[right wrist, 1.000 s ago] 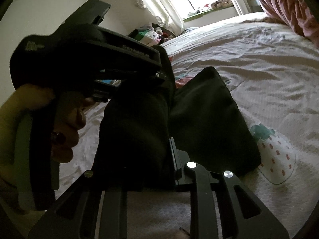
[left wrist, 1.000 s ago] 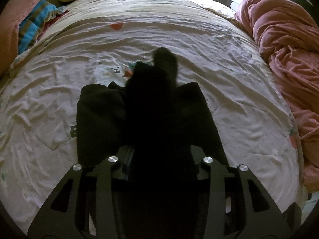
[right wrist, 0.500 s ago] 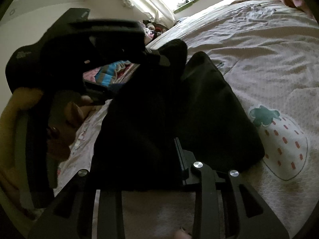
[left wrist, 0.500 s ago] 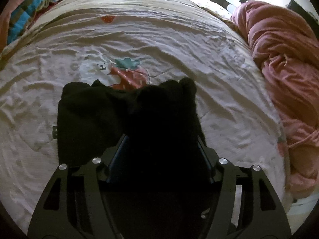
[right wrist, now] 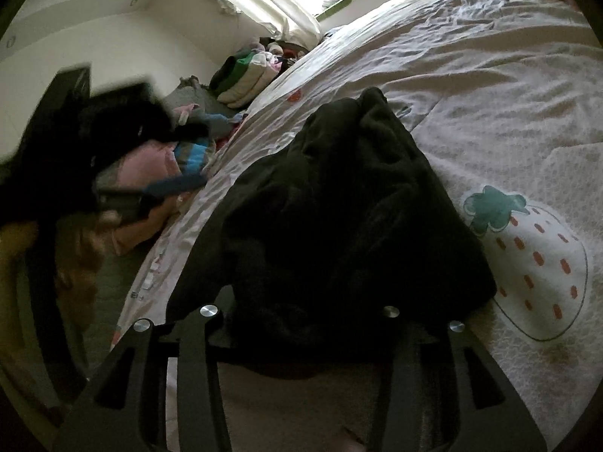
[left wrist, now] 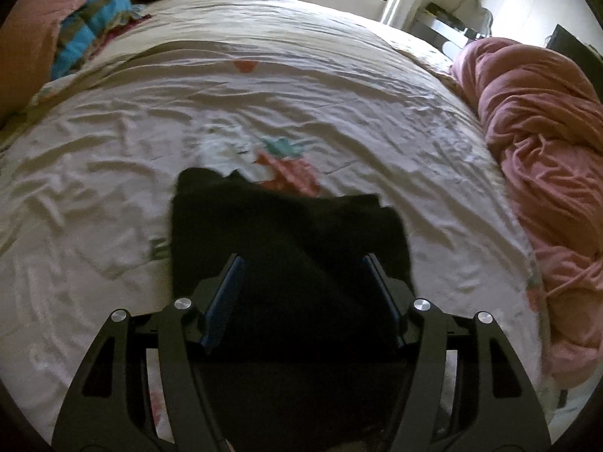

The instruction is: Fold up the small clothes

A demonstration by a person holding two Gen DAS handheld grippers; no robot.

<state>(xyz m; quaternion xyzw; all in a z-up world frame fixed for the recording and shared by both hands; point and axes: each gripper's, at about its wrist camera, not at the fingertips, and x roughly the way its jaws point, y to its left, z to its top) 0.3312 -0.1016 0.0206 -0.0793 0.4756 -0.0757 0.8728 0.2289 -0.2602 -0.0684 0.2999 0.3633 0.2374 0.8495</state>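
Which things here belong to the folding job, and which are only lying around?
Belonging to the job:
- black garment, on the bed sheet
- left gripper, jaws open
- right gripper, jaws opening, cloth between them

Only lying around:
- pink blanket
- striped cloth
- pile of folded clothes

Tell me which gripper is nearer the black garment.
Too close to call: the left gripper and the right gripper, jaws opening, each have the black garment lying between their fingers.
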